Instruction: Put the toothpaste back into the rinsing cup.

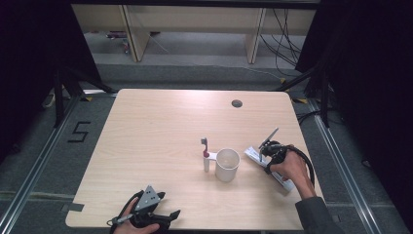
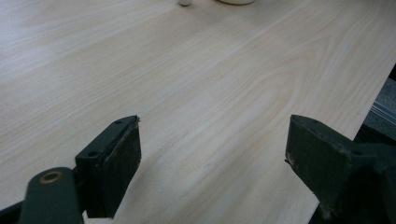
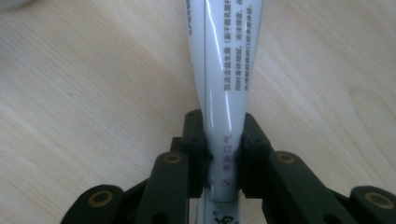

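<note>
Toothpaste tube (image 3: 219, 70), white with printed text, is found at the right of the counter (image 1: 160, 126), lying flat, right of the white cup (image 1: 227, 164). It is clenched across its width by the right claw (image 3: 223, 161), both pads pressed on it. The tube is judged light, soft and glossy, so likely to dent and slip; hold is best taken squarely across the body, as here. A toothbrush (image 1: 205, 153) is stood upright just left of the cup. The left claw (image 2: 212, 163) is held released over bare wood at the near left edge, with nothing between its jaws.
</note>
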{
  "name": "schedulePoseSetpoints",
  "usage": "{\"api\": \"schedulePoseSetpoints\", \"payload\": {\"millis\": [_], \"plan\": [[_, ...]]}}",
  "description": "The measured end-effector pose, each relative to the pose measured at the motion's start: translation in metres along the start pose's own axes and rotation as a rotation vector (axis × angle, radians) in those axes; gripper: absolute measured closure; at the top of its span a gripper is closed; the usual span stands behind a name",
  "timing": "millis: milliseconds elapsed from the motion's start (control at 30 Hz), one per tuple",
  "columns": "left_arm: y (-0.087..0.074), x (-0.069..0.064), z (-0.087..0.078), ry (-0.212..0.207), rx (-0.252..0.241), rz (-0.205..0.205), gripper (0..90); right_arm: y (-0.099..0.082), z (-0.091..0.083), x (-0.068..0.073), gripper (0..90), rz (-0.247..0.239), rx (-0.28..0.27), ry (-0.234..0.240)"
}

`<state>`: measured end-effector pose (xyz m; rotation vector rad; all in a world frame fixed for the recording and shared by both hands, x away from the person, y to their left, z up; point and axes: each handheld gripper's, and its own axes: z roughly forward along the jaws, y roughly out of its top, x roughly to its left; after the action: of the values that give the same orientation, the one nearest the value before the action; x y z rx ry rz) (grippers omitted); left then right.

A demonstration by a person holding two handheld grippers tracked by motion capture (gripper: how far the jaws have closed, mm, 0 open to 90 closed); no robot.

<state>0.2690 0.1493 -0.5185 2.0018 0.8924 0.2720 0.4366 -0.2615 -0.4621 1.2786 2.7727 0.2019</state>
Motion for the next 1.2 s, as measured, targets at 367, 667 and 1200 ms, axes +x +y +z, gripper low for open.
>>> {"api": "schedulePoseSetpoints", "payload": {"millis": [367,667,1200], "plan": [[0.001,0.001,-0.001,0.008,0.010,0.005,17.4,-0.008,-0.030,-0.010,76.5,0.073,-0.219,-0.005],[0.001,0.002,-0.001,0.006,0.022,0.016,17.4,-0.006,-0.049,-0.008,76.5,0.086,-0.355,0.025],[0.002,0.002,-0.001,0.011,0.022,0.016,17.3,0.009,-0.083,0.007,76.6,0.101,-0.682,0.046]]}}
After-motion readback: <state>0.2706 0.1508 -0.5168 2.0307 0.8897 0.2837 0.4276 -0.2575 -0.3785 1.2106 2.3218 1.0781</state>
